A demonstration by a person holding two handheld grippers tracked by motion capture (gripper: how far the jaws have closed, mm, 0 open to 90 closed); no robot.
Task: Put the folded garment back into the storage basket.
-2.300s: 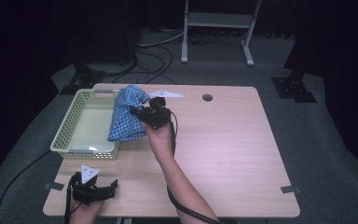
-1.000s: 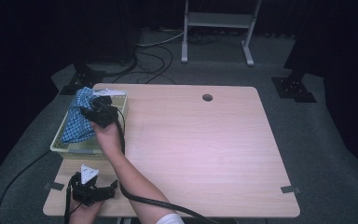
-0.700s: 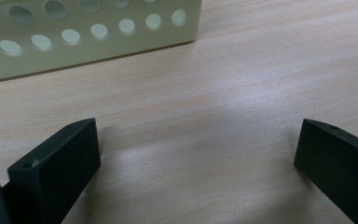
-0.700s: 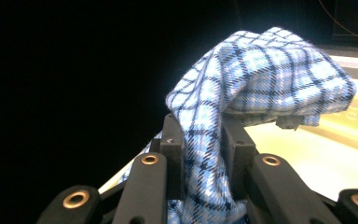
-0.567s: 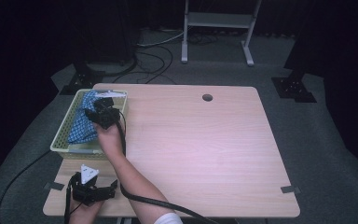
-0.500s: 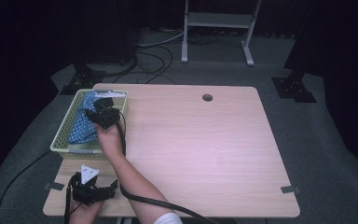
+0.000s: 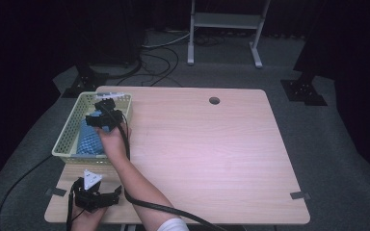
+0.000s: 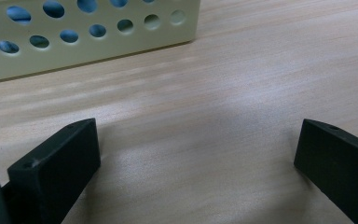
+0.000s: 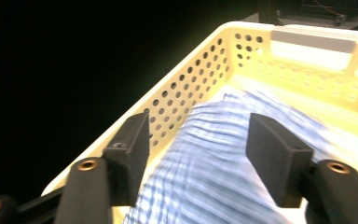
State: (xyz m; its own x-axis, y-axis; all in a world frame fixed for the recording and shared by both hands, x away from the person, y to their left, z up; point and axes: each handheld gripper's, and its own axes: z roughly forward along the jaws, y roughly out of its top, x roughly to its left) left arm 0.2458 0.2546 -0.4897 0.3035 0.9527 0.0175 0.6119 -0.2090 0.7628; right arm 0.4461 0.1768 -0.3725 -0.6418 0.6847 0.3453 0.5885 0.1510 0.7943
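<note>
A: The blue-and-white checked cloth (image 7: 90,139) lies bunched inside the pale yellow perforated plastic basket (image 7: 66,137), at the left edge of the light wooden bench (image 7: 212,154). In the right gripper view the fabric (image 9: 223,163) is blurred, a fine check with soft folds, reaching toward the basket's holed wall (image 9: 182,98).

B: And the right hand-held gripper (image 7: 102,115)?

A: It hangs over the basket. Its jaws have just been opening and stand apart; the cloth sits below and between them, with the pads off it.

B: The left hand-held gripper (image 7: 94,195)?

A: It rests at the bench's near left corner, jaws wide apart over bare wood, the basket's side (image 8: 88,37) just ahead.

B: Any writing?

A: A pale label (image 9: 313,46) on the basket's far wall; no words can be read on it.
</note>
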